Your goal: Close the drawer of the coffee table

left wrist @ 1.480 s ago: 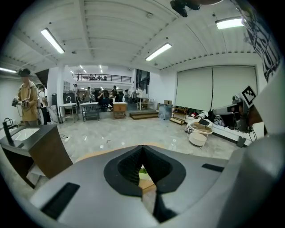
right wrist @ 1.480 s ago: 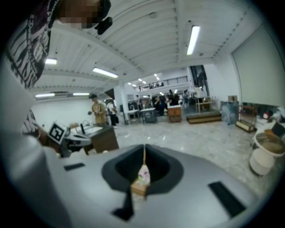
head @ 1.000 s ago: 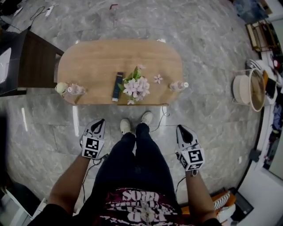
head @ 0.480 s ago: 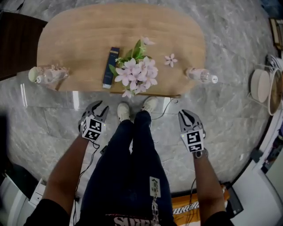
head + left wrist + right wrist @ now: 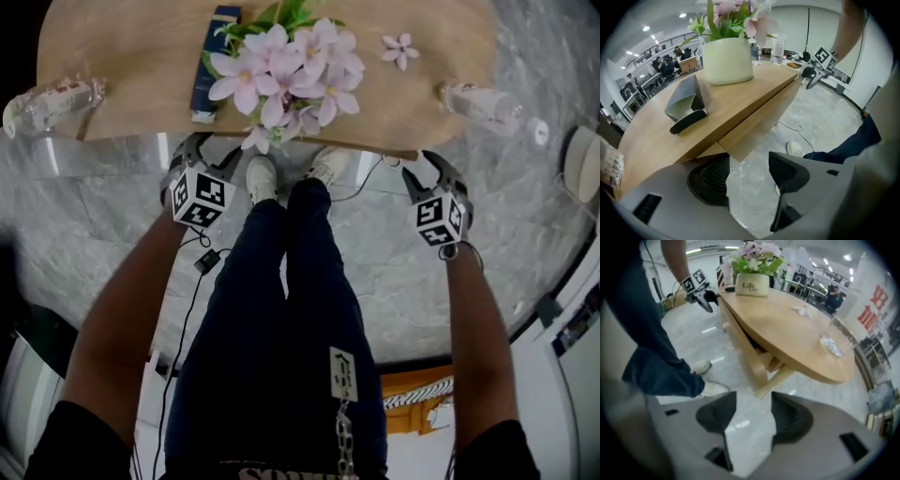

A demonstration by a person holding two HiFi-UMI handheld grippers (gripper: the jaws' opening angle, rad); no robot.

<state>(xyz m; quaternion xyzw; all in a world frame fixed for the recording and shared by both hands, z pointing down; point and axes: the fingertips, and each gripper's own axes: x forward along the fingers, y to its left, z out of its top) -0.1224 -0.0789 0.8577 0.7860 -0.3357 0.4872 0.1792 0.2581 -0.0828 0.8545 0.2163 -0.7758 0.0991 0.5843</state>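
Head view, coffee table on marble floor, left gripper, right gripper, fingers just spread, empty

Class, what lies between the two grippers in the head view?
The person's legs and white shoes, seen in the head view. The left gripper and right gripper have just been opening their jaws, which hold nothing.

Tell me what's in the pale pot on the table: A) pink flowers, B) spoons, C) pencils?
A: pink flowers with green leaves rise out of the pot, which stands on the wooden table.
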